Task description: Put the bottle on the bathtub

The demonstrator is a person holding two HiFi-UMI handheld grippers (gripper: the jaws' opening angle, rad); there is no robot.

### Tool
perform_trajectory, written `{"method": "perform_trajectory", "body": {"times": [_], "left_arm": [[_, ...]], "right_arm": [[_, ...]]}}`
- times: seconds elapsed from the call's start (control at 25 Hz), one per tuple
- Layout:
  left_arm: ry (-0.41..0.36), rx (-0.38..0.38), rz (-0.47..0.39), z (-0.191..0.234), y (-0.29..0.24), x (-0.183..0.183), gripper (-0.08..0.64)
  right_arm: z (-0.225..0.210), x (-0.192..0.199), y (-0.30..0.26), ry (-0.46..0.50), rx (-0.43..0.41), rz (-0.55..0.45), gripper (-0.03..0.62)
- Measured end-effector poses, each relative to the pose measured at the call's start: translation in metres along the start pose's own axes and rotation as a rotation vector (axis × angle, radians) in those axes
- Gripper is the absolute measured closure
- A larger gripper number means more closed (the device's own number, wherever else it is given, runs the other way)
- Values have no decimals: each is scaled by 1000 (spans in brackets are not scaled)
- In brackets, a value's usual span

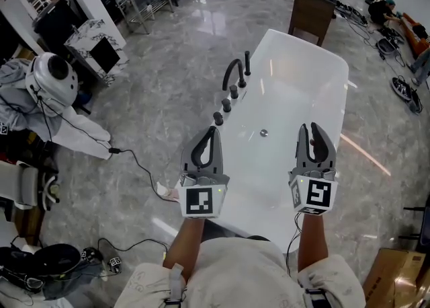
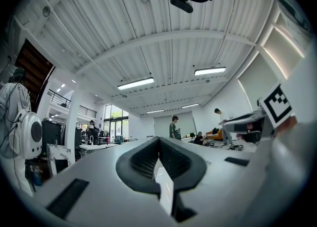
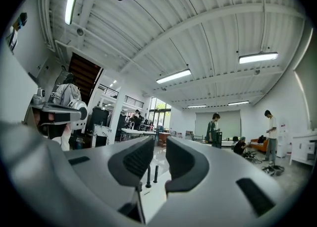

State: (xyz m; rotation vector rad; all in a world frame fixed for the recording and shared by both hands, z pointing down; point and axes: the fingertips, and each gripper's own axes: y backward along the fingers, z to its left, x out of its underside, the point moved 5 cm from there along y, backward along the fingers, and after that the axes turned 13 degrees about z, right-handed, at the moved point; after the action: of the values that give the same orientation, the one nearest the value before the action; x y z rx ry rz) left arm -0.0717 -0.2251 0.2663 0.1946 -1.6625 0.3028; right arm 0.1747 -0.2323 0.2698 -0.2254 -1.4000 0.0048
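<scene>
Jaws on your left gripper [image 1: 213,130] are pressed together at the tips, with nothing caught between them. It hangs over the near left rim of the white bathtub [image 1: 316,58]. Further along that rim stands a row of black taps [image 1: 227,97] with a curved spout [image 1: 233,70]. The bathtub runs away from you across the grey marble floor [image 1: 154,111]. Your right gripper [image 1: 309,126] hovers over the near right part of the basin, its jaws a narrow gap apart and empty. The taps show through that gap. Where the bottle is, no view tells.
</scene>
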Motion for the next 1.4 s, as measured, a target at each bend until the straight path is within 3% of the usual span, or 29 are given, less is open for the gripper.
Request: {"method": "perform_trajectory", "body": {"times": [0.32, 0.68, 1.4], "left_arm": [[11, -5, 9, 4, 7, 0, 557], [-9, -5, 22, 5, 9, 0, 557], [28, 3, 16, 3, 6, 5, 557]], "right_arm": [[2, -1, 4, -106, -61, -7, 603], [11, -7, 3, -80, -86, -12, 603], [12, -1, 0, -63, -105, 4, 603]]}}
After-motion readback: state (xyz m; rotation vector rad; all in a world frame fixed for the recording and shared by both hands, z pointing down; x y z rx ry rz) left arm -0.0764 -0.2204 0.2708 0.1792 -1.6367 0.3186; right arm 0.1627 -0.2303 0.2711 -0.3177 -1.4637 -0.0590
